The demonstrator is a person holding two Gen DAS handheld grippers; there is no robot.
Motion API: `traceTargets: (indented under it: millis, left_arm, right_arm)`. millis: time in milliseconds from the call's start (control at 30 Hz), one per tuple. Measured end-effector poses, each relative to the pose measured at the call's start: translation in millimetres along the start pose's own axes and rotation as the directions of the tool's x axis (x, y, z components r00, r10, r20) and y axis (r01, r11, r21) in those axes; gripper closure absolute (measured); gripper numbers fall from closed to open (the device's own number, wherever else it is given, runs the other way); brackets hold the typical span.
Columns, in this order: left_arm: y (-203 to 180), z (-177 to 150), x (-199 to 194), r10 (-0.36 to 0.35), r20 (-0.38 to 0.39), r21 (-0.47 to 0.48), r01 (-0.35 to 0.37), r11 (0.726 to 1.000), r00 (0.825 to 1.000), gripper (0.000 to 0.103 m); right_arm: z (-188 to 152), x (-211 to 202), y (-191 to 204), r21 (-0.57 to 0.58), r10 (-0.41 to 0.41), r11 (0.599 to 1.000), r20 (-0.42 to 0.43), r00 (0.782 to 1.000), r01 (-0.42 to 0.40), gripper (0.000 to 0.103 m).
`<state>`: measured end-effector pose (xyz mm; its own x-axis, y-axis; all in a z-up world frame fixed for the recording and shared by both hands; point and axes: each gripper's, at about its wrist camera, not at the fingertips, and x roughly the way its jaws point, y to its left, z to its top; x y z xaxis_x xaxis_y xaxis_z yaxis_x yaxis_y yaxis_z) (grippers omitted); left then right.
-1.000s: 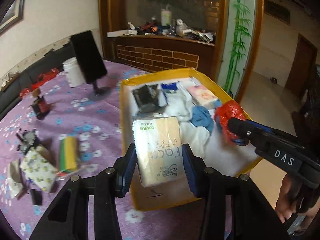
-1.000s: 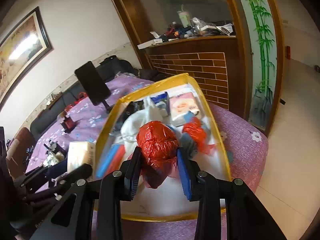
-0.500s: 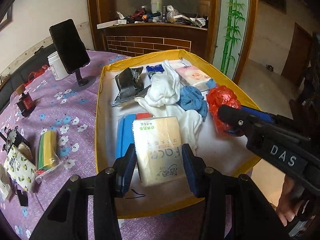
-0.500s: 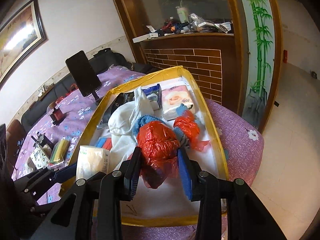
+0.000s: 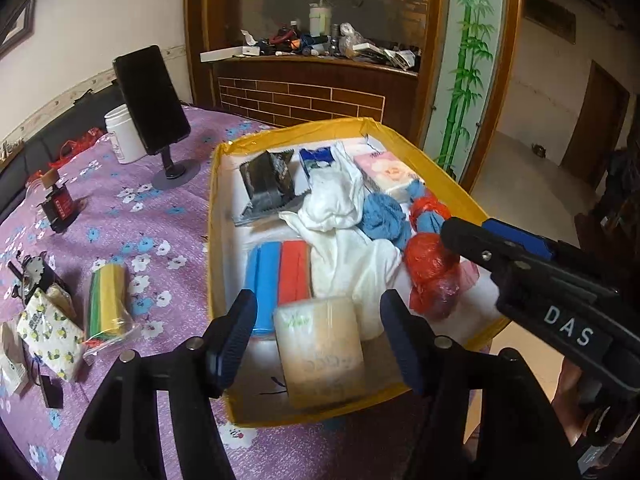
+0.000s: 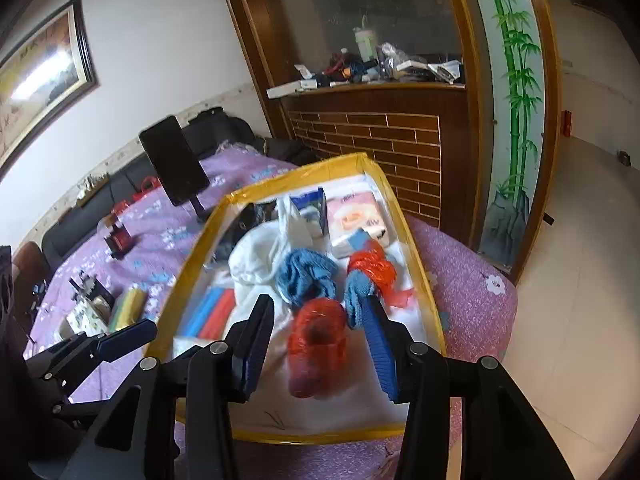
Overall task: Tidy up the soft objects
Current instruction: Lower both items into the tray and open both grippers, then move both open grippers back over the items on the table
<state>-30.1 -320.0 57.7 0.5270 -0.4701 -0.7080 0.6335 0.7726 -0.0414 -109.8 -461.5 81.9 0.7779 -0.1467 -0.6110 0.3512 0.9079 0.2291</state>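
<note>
Both the left gripper (image 5: 316, 322) and right gripper (image 6: 316, 344) are spread. The tissue pack (image 5: 322, 350) and red bag (image 6: 318, 344) lie loose, bottom centre, inside the yellow tray (image 5: 211, 240). Risk: withdrawing fingers may snag either.

left gripper (image 5: 320, 320): fingers spread wide | right gripper (image 6: 316, 328): fingers spread wide, both angled downward

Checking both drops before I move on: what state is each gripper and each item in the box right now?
Left gripper: open, tissue pack released.
Tissue pack: blurred, in the yellow box, near end.
Right gripper: open, clear of bag.
Red plastic bag: crumpled, in the box.
White cloth: bunched.
Blue cloth: crumpled.
</note>
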Motion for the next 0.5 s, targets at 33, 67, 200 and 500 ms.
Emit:
traceTargets:
  millis: [33, 67, 200, 500]
  left_arm:
    - [1.7, 1.1, -2.4, -0.003, 0.002, -0.007, 0.003, 1.0, 1.0, 0.04]
    - [3.4, 2.1, -5.5, -0.006, 0.005, -0.012, 0.006, 1.0, 1.0, 0.04]
    - [12.4, 4.7, -21.7, 0.008, 0.032, -0.031, -0.007, 0.999, 0.999, 0.04]
    - [52.1, -1.4, -55.9, 0.045, 0.064, -0.107, -0.038, 0.994, 0.997, 0.04]
  right_arm:
    - [1.4, -3.5, 2.1, -0.001, 0.011, 1.0, 0.009, 1.0, -0.011, 0.053]
    - [1.7, -6.4, 4.0, -0.005, 0.017, 1.0, 0.017, 1.0, -0.017, 0.053]
    - [2.2, -12.9, 15.4, -0.032, 0.039, 0.999, 0.032, 0.999, -0.038, 0.053]
    - [-4.5, -16.6, 53.3, -0.108, 0.114, 0.988, 0.018, 0.993, -0.112, 0.053]
